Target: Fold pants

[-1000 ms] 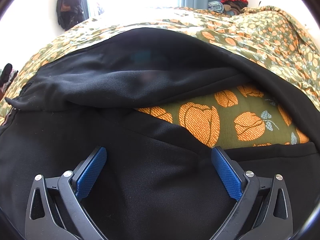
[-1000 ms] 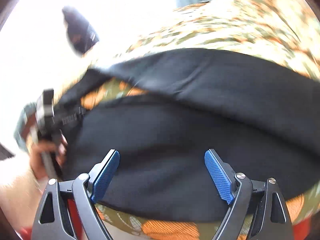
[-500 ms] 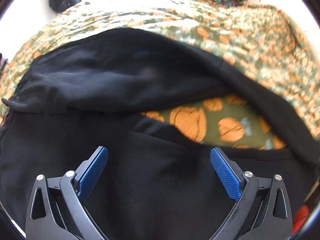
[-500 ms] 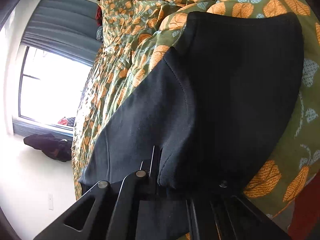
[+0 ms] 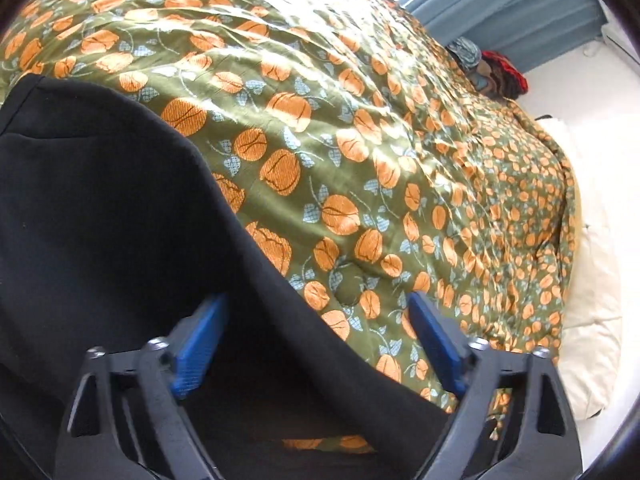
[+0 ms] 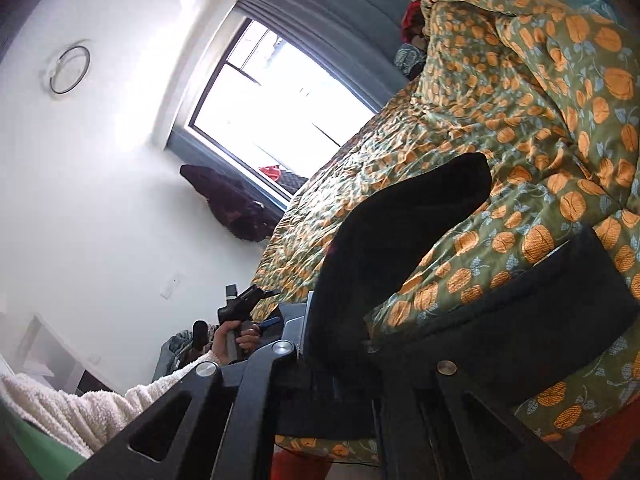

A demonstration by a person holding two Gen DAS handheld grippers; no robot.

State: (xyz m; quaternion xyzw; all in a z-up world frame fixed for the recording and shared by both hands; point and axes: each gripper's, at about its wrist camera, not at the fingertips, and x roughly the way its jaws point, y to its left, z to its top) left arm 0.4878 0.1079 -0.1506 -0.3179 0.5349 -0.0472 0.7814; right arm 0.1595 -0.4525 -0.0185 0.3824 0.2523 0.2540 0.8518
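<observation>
Black pants (image 5: 100,220) lie on a green bedspread with orange fruit print (image 5: 360,152). Their edge runs diagonally between the blue pads (image 5: 200,344) of my left gripper (image 5: 316,344). Its jaws are closing, with the cloth between them but not pinched. My right gripper (image 6: 310,312) is shut on the pants (image 6: 400,220) and holds a fold of them up off the bed. Another part of the pants (image 6: 520,312) lies flat behind it. The right wrist view also shows the left gripper (image 6: 244,304), held by a hand in a white fleece sleeve (image 6: 80,408).
A white pillow (image 5: 592,320) lies at the bed's right edge. Bundled clothes (image 5: 492,72) sit at the bed's far end by a blue-grey curtain (image 5: 500,4). A dark garment (image 6: 232,208) hangs under the window (image 6: 280,108).
My right gripper shut on the pants and rose with the cloth. My left gripper swung right to the pants' edge and rolled, and its jaws have narrowed.
</observation>
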